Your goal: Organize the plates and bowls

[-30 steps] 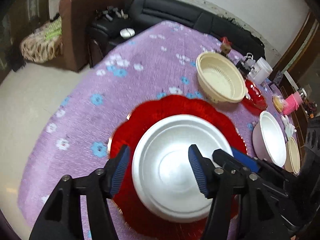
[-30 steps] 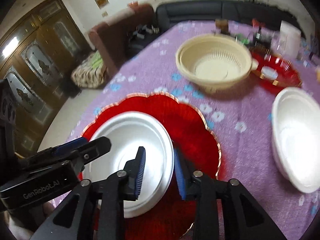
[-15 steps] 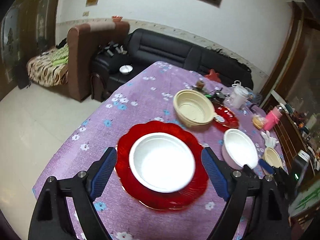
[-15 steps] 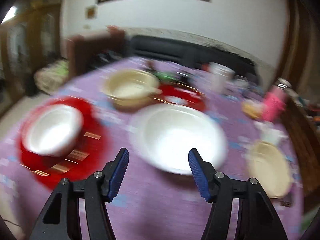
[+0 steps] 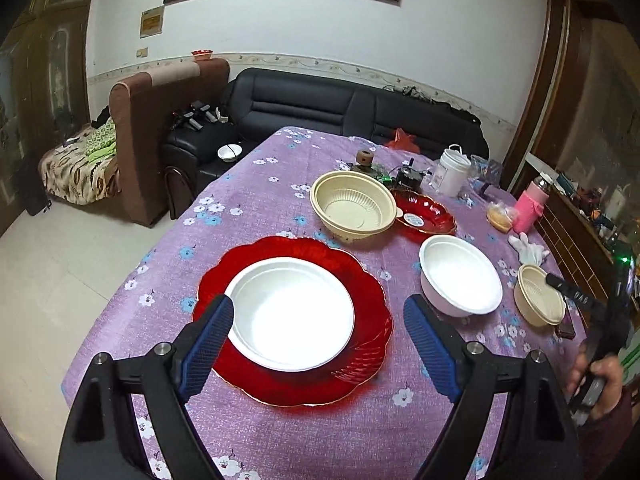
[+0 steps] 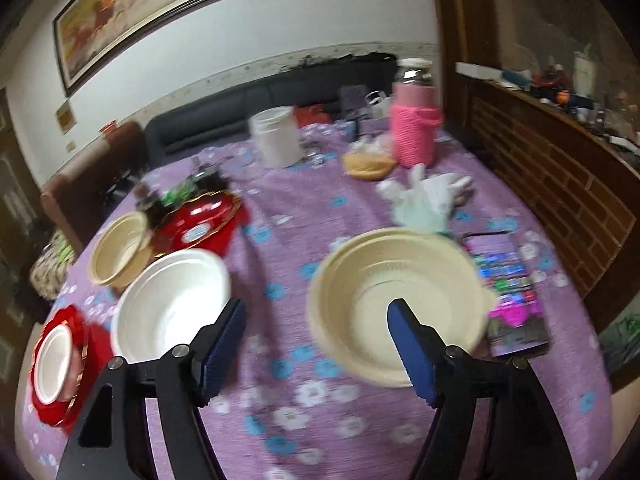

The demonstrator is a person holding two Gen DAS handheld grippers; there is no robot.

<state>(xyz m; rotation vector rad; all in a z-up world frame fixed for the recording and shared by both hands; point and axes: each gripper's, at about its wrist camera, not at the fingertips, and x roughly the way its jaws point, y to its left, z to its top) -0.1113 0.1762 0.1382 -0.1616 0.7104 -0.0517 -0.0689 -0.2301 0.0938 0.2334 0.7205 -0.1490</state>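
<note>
Since the earlier frames, both grippers have released the white plate and drawn back; the right gripper has swung from that plate to the small cream bowl. The white plate rests centred on the large red plate on the purple tablecloth. The left gripper hangs above it, jaws wide apart and empty. The right gripper's jaws are opening, with nothing between them. A white bowl stands just right of the red plate.

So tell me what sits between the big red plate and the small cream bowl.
In the left wrist view, a white bowl stands between the big red plate and the small cream bowl.
</note>
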